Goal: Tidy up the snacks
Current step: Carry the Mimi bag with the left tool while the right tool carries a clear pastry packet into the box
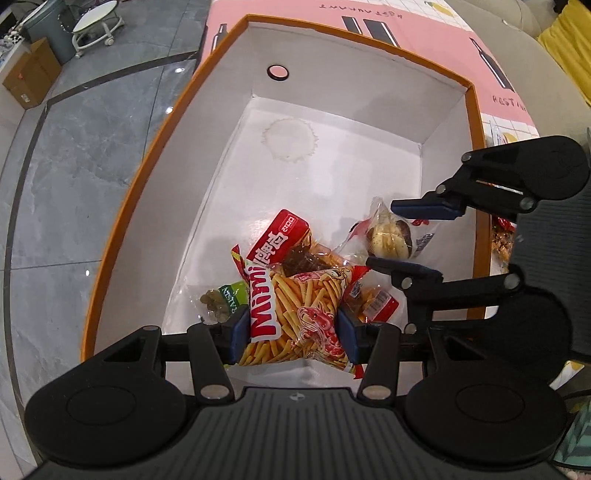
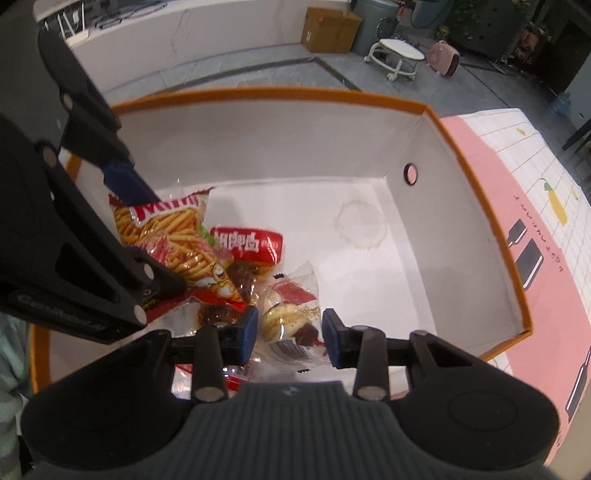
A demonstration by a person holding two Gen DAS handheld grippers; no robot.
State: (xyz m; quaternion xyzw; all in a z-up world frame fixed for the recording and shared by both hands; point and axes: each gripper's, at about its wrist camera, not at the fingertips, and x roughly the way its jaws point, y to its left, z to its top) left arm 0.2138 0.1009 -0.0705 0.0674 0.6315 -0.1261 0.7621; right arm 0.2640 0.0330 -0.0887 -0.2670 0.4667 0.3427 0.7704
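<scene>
An orange-rimmed white box (image 1: 177, 206) (image 2: 258, 147) holds several snack packets. My left gripper (image 1: 292, 334) (image 2: 170, 243) is shut on the Mimi shrimp-stick bag (image 1: 295, 306) (image 2: 166, 229), low inside the box near its corner. My right gripper (image 2: 289, 336) (image 1: 382, 232) is shut on a clear packet with a round pastry (image 2: 286, 321) (image 1: 388, 242), just beside the bag. Under and around them lie a red packet with white writing (image 1: 280, 232) (image 2: 251, 242), a green raisin packet (image 1: 225, 299) and a red-wrapped snack (image 1: 373, 299).
The box stands on a pink patterned tablecloth (image 1: 424, 40) (image 2: 535, 258). More snacks (image 1: 502, 240) lie outside the box's right wall. Beyond the table are grey floor tiles, a white wheeled stool (image 2: 400, 55) and a cardboard carton (image 2: 330, 29). The far half of the box floor is bare.
</scene>
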